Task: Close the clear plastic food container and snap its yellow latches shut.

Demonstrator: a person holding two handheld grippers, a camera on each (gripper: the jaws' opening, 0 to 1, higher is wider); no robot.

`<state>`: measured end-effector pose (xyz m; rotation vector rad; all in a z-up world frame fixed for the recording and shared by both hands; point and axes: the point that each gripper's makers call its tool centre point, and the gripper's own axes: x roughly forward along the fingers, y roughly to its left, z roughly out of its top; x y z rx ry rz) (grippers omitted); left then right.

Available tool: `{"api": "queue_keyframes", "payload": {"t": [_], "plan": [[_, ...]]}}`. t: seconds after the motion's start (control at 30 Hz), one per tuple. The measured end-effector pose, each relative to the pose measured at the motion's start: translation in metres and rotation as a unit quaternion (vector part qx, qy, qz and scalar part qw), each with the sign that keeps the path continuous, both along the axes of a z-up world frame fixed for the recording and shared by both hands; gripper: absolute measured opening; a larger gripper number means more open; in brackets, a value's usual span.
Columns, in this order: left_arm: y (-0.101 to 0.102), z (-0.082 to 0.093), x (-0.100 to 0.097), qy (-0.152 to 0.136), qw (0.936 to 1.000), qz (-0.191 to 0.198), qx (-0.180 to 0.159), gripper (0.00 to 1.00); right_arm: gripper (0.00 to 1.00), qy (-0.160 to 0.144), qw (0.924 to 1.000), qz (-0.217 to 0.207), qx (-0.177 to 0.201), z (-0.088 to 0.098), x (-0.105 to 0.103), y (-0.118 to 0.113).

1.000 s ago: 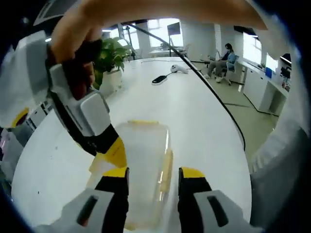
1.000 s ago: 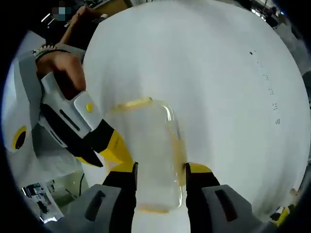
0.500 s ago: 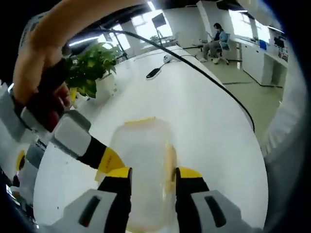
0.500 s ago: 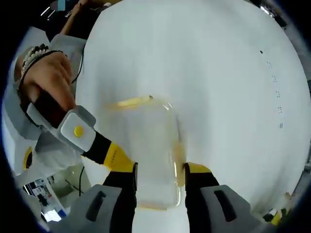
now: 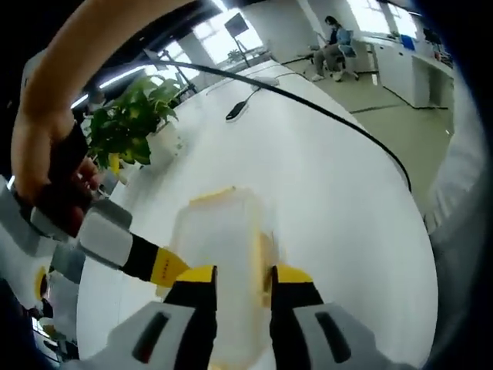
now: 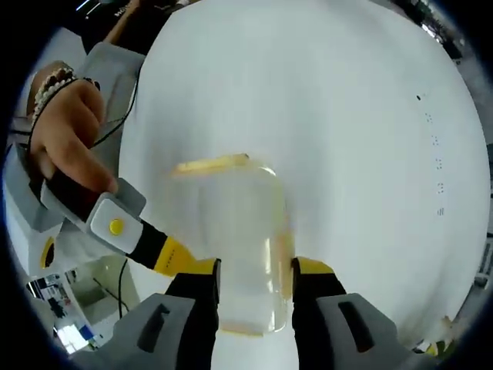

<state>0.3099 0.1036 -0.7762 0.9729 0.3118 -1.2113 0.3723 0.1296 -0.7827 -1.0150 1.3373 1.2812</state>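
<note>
The clear plastic container lies on the white table, lid on, with a yellow latch along its far end and one on its right side. My right gripper stands open over its near end, one jaw on each side. The left gripper's yellow tip touches the container's left side. In the left gripper view the same container runs away from me between the jaws of my left gripper, open with a narrow gap. The right gripper, held by a hand, reaches in from the left.
The white table curves away, with a black cable across it, a black device far off and a potted plant at its left edge. A person sits at the back. A beaded wrist shows upper left.
The left gripper's jaws have narrowed around the container. The left gripper view has tilted and shifted; the hand on the other gripper has slid lower and further left. The container stays put.
</note>
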Motion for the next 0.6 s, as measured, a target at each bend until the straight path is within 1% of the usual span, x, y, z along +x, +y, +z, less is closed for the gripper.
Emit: {"api": "queue_keyframes", "payload": {"t": [0.13,0.2,0.23,0.3,0.33,0.37,0.4,0.43,0.47,0.5,0.6], "plan": [[0.0005,0.0000,0.0006,0.001,1.0000,-0.002,0.001,0.18,0.33,0.000,1.0000,-0.003,0.003,-0.0004,-0.0013,0.0016],[0.0002,-0.0013,0.0006,-0.011,0.9999,0.001,0.003,0.16,0.33,0.001,1.0000,-0.005,0.004,-0.0004,-0.0009,0.0014],[0.0101,-0.0008,0.0016,-0.005,0.9998,0.014,0.011,0.16,0.33,0.001,1.0000,-0.006,0.002,-0.0007,0.0004,0.0005],[0.0097,0.0001,0.0051,-0.003,1.0000,0.006,0.002,0.16,0.33,0.001,1.0000,-0.004,0.005,-0.0012,0.0007,0.0009],[0.0096,0.0003,0.0066,0.005,1.0000,0.002,-0.008,0.17,0.33,0.001,1.0000,-0.004,0.004,-0.0020,-0.0005,0.0015],[0.0062,-0.0016,0.0041,0.011,0.9998,0.007,-0.017,0.17,0.33,0.001,1.0000,-0.003,0.003,-0.0021,-0.0013,0.0017],[0.0042,-0.0026,0.0015,-0.005,0.9999,-0.005,-0.013,0.17,0.33,0.001,1.0000,-0.001,0.002,-0.0022,-0.0016,0.0018],[0.0033,-0.0026,0.0013,-0.004,0.9999,-0.001,-0.012,0.17,0.33,0.003,1.0000,-0.001,0.002,-0.0020,-0.0016,0.0017],[0.0018,-0.0015,0.0023,-0.011,0.9999,-0.004,-0.006,0.17,0.33,0.009,0.9999,0.001,0.007,-0.0024,-0.0013,0.0014],[0.0012,-0.0017,0.0018,-0.010,0.9999,-0.005,-0.004,0.17,0.34,0.016,0.9998,-0.003,0.010,-0.0030,-0.0013,0.0015],[0.0015,-0.0002,0.0023,-0.018,0.9997,-0.012,-0.010,0.17,0.33,0.043,0.9989,0.008,0.015,-0.0045,-0.0013,0.0020]]}}
